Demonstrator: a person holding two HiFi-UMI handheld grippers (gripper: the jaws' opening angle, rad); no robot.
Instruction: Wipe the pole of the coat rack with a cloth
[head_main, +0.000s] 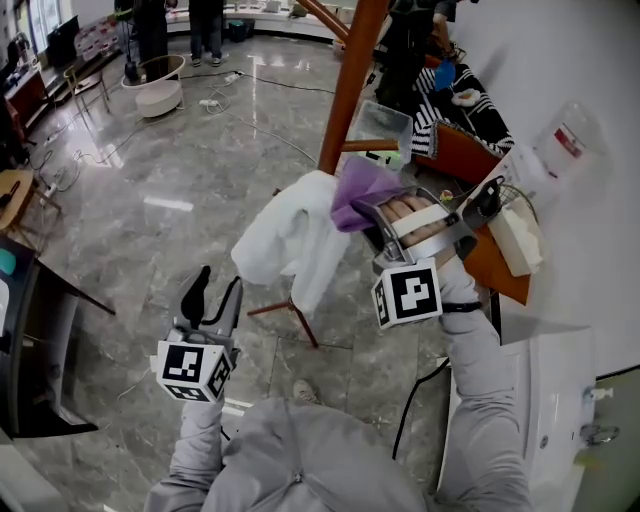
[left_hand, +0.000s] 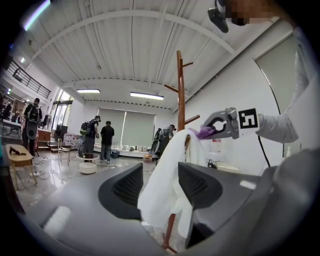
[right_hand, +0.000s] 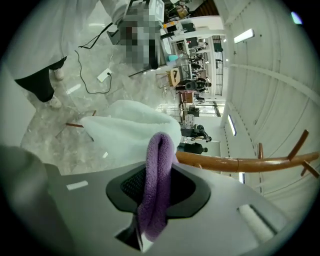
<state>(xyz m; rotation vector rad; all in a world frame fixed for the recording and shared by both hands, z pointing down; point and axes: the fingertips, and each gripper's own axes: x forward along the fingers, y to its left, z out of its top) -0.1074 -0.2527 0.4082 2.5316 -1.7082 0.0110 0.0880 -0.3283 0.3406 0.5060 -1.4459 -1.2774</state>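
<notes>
The brown wooden coat rack pole (head_main: 350, 80) rises at the head view's top centre; it also shows as a pole (left_hand: 180, 95) and a pole (right_hand: 235, 163). A white towel (head_main: 290, 240) hangs on a peg of it. My right gripper (head_main: 375, 225) is shut on a purple cloth (head_main: 362, 190), held close to the pole just above the towel; the cloth (right_hand: 157, 185) fills its jaws. My left gripper (head_main: 215, 290) hangs lower left, open and empty, pointing at the towel (left_hand: 167, 185).
A white cabinet (head_main: 545, 400) with a cable stands at right. A striped cloth (head_main: 460, 115) and an orange seat (head_main: 495, 260) lie behind the rack. People (left_hand: 100, 140) stand far across the marble floor beside a round white stool (head_main: 158, 90). Rack feet (head_main: 300, 320) spread below.
</notes>
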